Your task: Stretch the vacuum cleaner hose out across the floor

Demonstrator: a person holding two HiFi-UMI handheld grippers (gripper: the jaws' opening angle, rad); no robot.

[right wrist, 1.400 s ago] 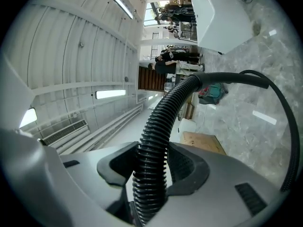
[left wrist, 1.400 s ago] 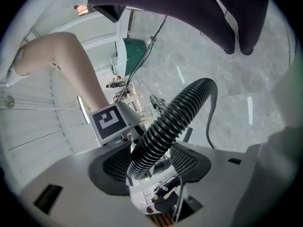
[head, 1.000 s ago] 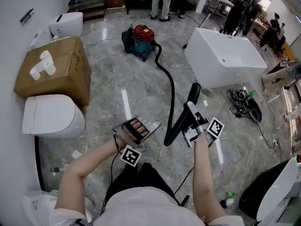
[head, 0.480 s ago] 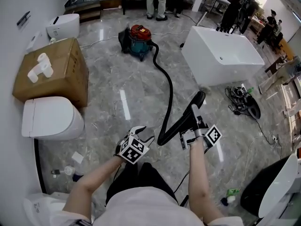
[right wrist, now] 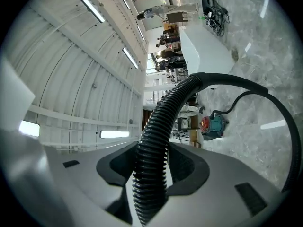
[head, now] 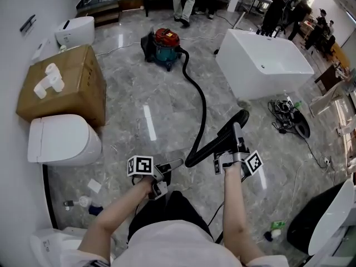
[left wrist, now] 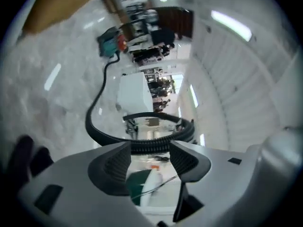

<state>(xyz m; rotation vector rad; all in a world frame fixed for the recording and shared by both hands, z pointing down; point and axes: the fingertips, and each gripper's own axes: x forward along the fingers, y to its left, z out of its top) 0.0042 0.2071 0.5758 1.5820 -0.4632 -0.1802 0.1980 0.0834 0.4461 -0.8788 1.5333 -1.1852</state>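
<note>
the right claw (head: pixel 234 143) is clamped on the black hose (head: pixel 202 107) near its free end and holds that end up off the floor (head: pixel 128 99). the rest snakes back to the red vacuum cleaner (head: pixel 167 44) at the far side. the left claw (head: pixel 176 163) stands partly apart and empty, its tips just beside the hose's near bend. the pulling-out step seems under way. next, the left claw likely needs to close on that bend, so both can draw the curve straight.
</note>
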